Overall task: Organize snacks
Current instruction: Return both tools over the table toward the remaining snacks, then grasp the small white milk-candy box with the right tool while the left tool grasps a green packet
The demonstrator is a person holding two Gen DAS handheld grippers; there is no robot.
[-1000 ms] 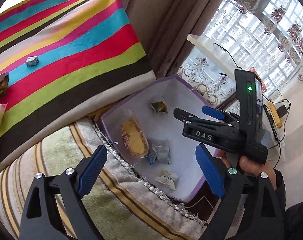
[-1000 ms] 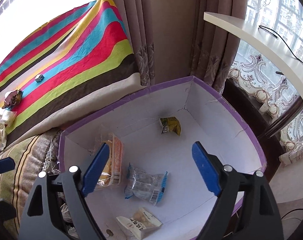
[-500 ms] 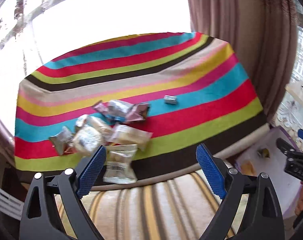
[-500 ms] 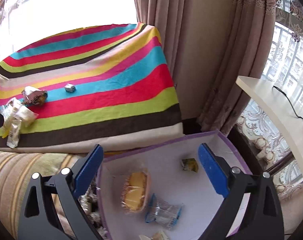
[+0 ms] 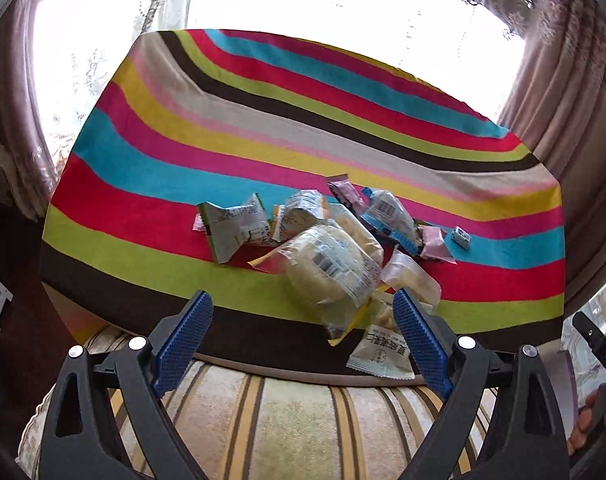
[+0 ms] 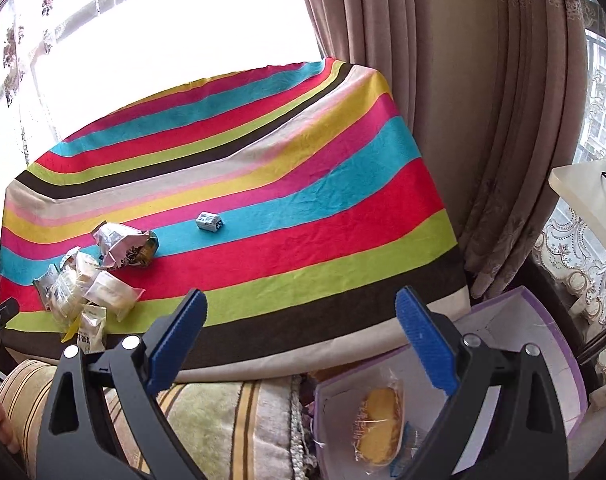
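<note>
A pile of wrapped snacks (image 5: 327, 240) lies on the striped cloth (image 5: 223, 128). A big clear-wrapped bun (image 5: 331, 276) is nearest my left gripper (image 5: 303, 344), which is open and empty just short of the pile. A white sachet (image 5: 383, 354) lies at the cloth's front edge. My right gripper (image 6: 299, 340) is open and empty, above the gap between cloth and the purple-rimmed box (image 6: 543, 320). The box holds a yellow cake (image 6: 377, 424) and a blue-edged packet (image 6: 407, 456). The pile also shows in the right wrist view (image 6: 87, 284).
A small blue-white candy (image 6: 209, 222) lies alone on the blue stripe. A striped cushion (image 5: 295, 432) runs along the near side. Curtains (image 6: 463, 120) hang at the right. A white shelf (image 6: 583, 188) stands beyond the box.
My left gripper has swung from the box over to the snack pile and come close to it. My right gripper has pulled up and back from the box, facing the cloth.
</note>
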